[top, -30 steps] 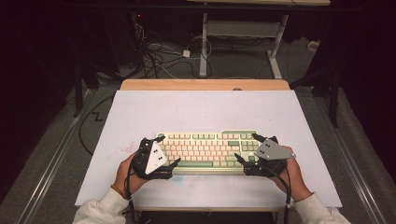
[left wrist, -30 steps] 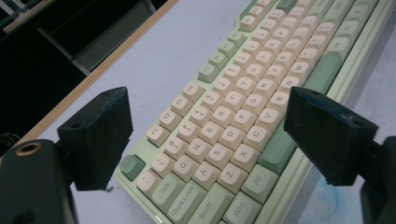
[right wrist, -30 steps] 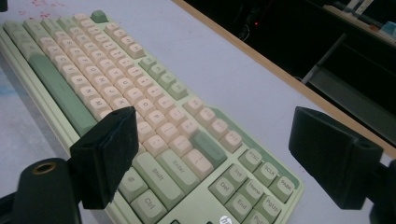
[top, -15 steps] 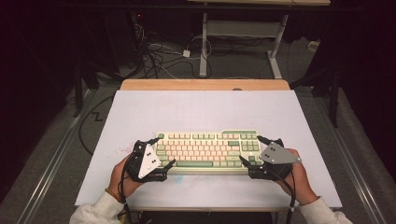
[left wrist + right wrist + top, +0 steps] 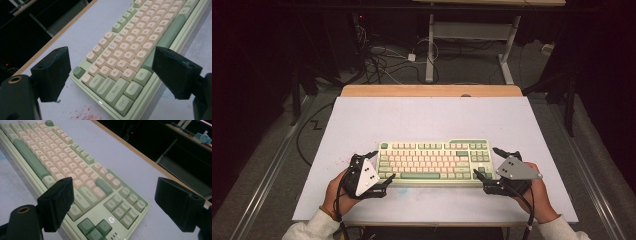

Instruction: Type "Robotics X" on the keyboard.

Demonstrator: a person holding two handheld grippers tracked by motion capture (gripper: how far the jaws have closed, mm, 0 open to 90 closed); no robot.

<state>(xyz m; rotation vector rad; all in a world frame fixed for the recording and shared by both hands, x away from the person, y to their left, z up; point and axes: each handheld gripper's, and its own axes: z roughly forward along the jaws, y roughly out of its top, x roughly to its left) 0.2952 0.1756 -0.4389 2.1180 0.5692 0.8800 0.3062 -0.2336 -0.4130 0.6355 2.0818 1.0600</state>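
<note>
Your two tools stood wide apart at either end of the keyboard, gripping nothing.

The green-and-cream keyboard [image 5: 434,163] lay flat on the white tabletop [image 5: 427,117], toward your near edge and roughly centred. Your left tool [image 5: 381,167] sat just beside its left end, jaws spread wide so that in the left gripper view the keyboard's corner with Ctrl and Shift showed between them; whether a jaw touched the case, I could not tell. Your right tool [image 5: 490,163] was at the right end, jaws equally wide, framing the arrow keys in the right gripper view. Red specks [image 5: 83,113] marked the tabletop by the left corner.
</note>
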